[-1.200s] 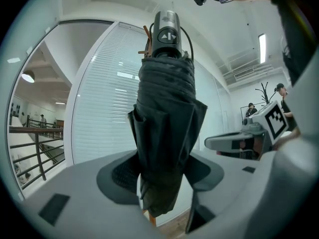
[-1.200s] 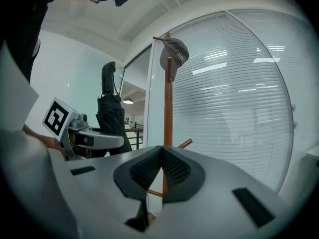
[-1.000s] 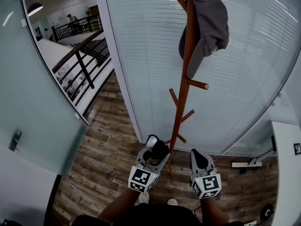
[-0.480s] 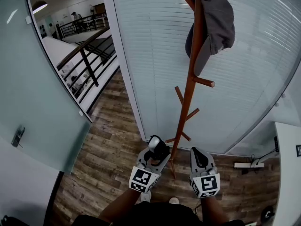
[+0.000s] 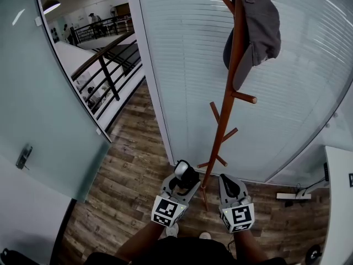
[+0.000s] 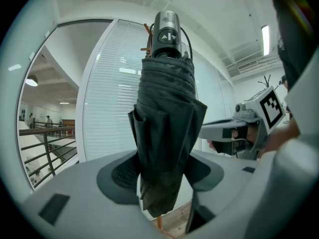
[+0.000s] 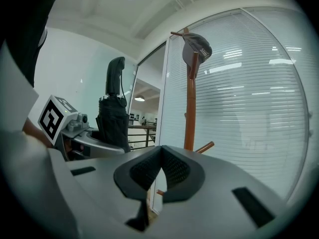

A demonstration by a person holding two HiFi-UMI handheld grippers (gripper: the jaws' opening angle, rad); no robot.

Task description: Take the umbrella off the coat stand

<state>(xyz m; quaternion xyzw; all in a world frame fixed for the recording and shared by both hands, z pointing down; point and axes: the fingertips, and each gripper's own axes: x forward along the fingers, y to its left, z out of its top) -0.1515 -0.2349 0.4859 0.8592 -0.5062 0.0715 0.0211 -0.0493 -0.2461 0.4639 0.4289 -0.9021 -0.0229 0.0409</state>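
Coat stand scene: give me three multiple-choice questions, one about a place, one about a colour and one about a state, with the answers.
1. Where on the coat stand does the grey cap hang?
A. at the base
B. on the lowest peg
C. near the top

2. What colour is the folded umbrella?
A. red
B. black
C. yellow

3. How do the left gripper's jaws stand?
A. shut on the umbrella
B. open and empty
C. shut on nothing

Answers:
1 C: the head view shows the cap draped over the top pegs.
2 B: its fabric is black in both gripper views.
3 A: the left gripper view shows both pads pressing on the umbrella's fabric.
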